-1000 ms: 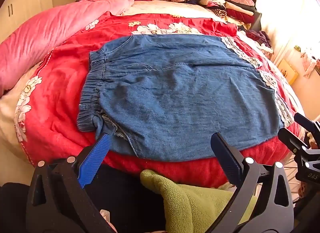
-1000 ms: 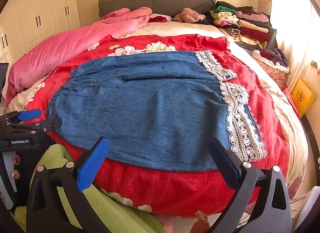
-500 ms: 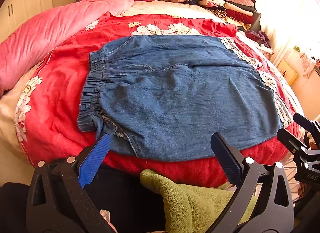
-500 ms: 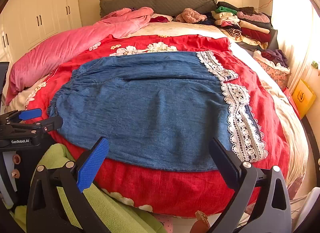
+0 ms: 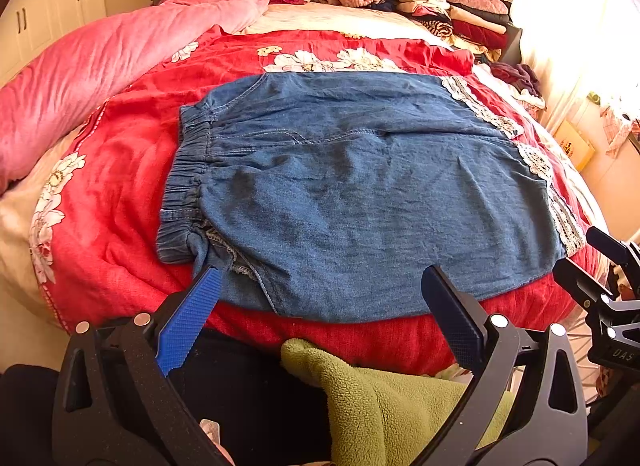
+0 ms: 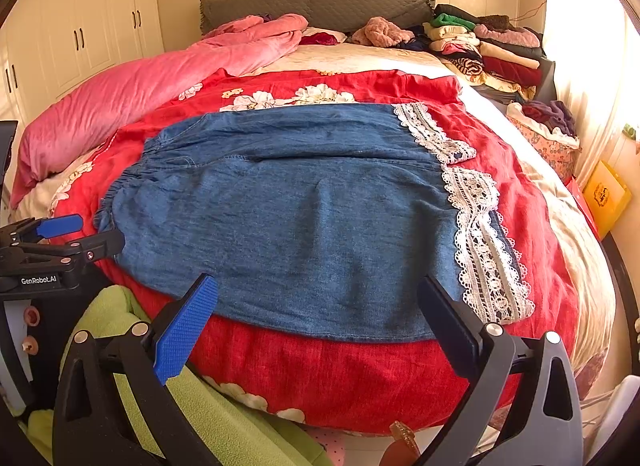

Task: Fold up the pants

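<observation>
- The pants (image 5: 360,193), blue denim, lie spread flat across the red floral bedspread (image 5: 120,193), elastic waistband toward the left and white lace trim (image 6: 480,250) along the hems at the right; their near edge runs close to the foot of the bed.
- A pink quilt (image 5: 100,65) is bunched along the bed's left side, beside the bedspread.
- A stack of folded clothes (image 6: 492,49) sits at the far right corner by the grey headboard (image 6: 312,1).
- The left gripper (image 5: 320,314) hangs at the near edge by the waistband, jaws wide apart, holding nothing.
- The right gripper (image 6: 316,318) hangs near the lace hem, jaws likewise spread wide and empty.
</observation>
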The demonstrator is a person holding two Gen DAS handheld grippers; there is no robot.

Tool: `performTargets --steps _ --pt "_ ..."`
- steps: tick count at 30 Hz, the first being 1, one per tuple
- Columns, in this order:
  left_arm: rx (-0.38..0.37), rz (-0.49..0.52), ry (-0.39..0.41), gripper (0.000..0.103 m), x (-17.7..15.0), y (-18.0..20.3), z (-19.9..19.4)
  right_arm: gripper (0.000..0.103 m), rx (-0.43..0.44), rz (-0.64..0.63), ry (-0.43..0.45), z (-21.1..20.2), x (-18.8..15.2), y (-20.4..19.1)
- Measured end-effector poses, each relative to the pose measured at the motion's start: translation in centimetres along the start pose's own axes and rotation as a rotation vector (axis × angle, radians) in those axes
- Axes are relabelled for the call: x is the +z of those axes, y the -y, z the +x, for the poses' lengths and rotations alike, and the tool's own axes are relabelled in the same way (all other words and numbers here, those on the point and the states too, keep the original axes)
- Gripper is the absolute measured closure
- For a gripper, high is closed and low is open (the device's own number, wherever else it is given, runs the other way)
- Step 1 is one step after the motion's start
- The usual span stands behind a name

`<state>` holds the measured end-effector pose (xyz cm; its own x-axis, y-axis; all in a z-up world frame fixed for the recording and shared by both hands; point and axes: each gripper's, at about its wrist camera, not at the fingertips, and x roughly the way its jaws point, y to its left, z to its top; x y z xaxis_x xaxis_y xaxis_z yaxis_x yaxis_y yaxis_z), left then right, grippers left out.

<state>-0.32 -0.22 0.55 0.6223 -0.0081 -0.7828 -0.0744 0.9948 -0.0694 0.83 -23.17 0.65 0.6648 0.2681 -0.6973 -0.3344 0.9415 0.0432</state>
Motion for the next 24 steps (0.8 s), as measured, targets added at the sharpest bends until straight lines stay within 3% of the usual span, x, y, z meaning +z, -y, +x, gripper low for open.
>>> performTargets --steps 24 --pt "0.002 -0.003 -0.001 0.009 0.10 -0.21 -0.08 0.004 0.001 0.002 -0.006 0.05 -0.19 0.19"
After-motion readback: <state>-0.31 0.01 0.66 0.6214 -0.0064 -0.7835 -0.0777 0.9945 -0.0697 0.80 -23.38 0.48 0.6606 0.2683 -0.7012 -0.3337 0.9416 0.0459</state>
